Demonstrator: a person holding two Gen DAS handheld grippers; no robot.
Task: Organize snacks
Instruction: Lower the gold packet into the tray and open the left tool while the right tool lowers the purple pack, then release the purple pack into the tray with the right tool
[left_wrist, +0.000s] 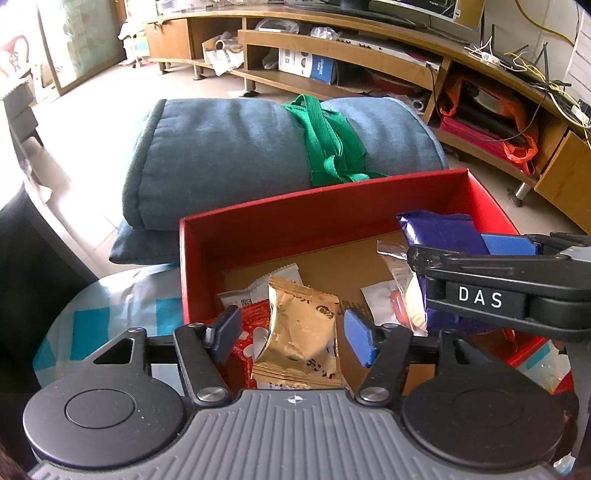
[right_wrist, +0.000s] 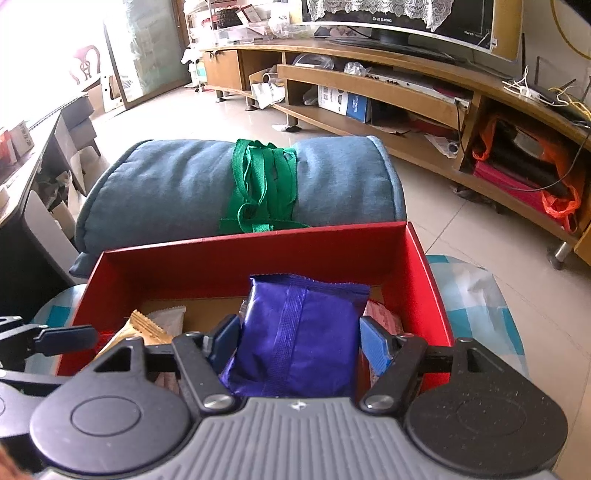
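A red box (left_wrist: 314, 212) (right_wrist: 255, 247) sits on a checked tablecloth and holds several snack packets. My left gripper (left_wrist: 293, 336) is open over the box's near edge, with a gold packet (left_wrist: 301, 336) standing between its blue pads, apart from both. My right gripper (right_wrist: 299, 341) is shut on a purple packet (right_wrist: 295, 332) and holds it over the box. In the left wrist view the right gripper (left_wrist: 498, 280) and the purple packet (left_wrist: 443, 229) show at the right. A red packet (left_wrist: 251, 321) and white packets (left_wrist: 258, 288) lie in the box.
A rolled blue cushion (left_wrist: 229, 155) (right_wrist: 177, 188) tied with a green strap (left_wrist: 328, 144) lies behind the box. A wooden TV cabinet (left_wrist: 369, 48) (right_wrist: 369, 85) runs along the far wall. The round table (left_wrist: 99, 314) has a blue-and-white cloth.
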